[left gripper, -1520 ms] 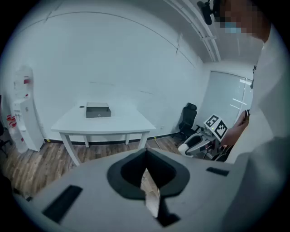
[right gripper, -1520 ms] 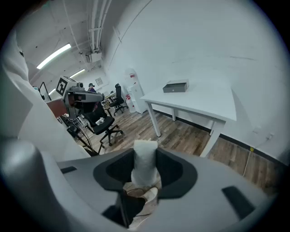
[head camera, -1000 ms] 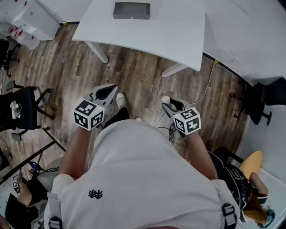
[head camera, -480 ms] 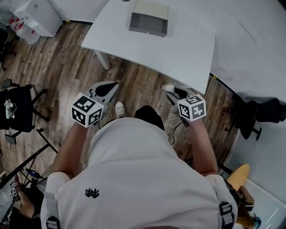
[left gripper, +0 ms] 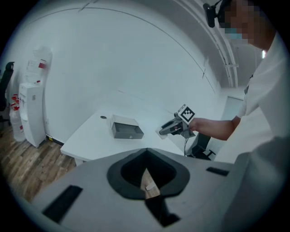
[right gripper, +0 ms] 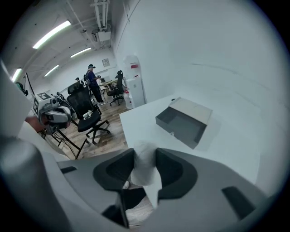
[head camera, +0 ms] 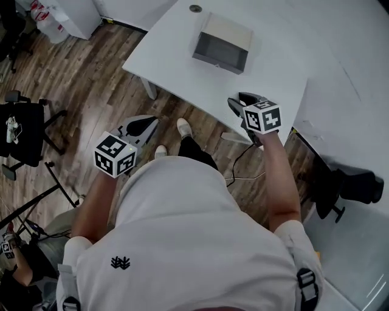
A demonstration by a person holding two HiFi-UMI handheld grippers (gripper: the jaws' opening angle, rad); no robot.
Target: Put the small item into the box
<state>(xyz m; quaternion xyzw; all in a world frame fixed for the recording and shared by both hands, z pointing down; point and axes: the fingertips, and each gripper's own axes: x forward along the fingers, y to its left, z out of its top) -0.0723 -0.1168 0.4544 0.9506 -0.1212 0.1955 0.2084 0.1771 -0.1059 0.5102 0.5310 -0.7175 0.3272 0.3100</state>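
A grey box (head camera: 220, 51) with an open front stands on the white table (head camera: 176, 67); it also shows as the box (right gripper: 181, 120) and the box (left gripper: 127, 129). My right gripper (head camera: 234, 101) hovers over the table's near edge, short of the box. In the right gripper view my right gripper (right gripper: 145, 155) is shut on a small white item (right gripper: 144, 168). My left gripper (head camera: 154, 119) hangs over the wooden floor, off the table to the left. In its own view the left gripper (left gripper: 146, 154) has its jaw tips together with nothing held.
A black office chair (head camera: 24, 143) stands at the left and another chair (head camera: 349, 185) at the right. A cable (head camera: 243, 164) lies on the floor under the table edge. A small round disc (head camera: 195, 8) sits on the table behind the box.
The person has stepped toward the table. The right gripper moved forward from above the floor to the table's near edge, and the box has come nearer in view. The left gripper stayed low.
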